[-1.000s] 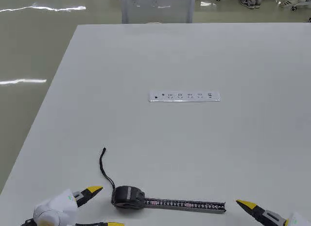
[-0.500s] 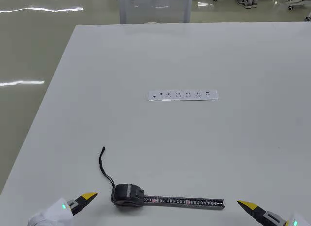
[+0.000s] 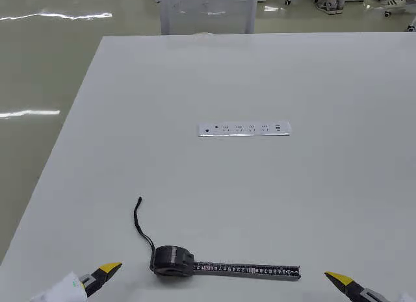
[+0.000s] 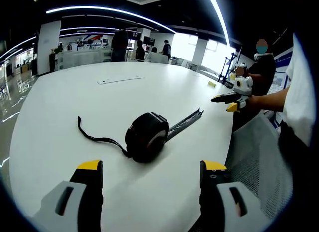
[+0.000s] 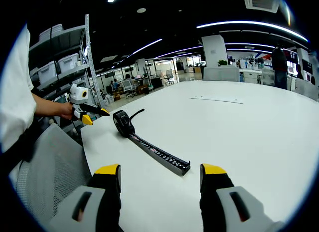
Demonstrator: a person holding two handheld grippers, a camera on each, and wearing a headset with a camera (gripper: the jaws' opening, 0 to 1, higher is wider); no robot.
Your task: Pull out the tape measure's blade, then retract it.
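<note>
While the tape measure (image 3: pixel 172 261) lies unmoved at 6 o'clock on the table (image 3: pixel 260 75), near its front edge, both grippers have drawn back from it over the last second. The left gripper (image 4: pixel 152 165) now sits at 8 o'clock of the case, jaws wide and empty. The right gripper (image 5: pixel 160 169) waits at 4 o'clock of the blade (image 3: pixel 247 270) tip, equally wide. The blade reaches toward 3 o'clock at the same length, so the pull looks done and retraction remains.
</note>
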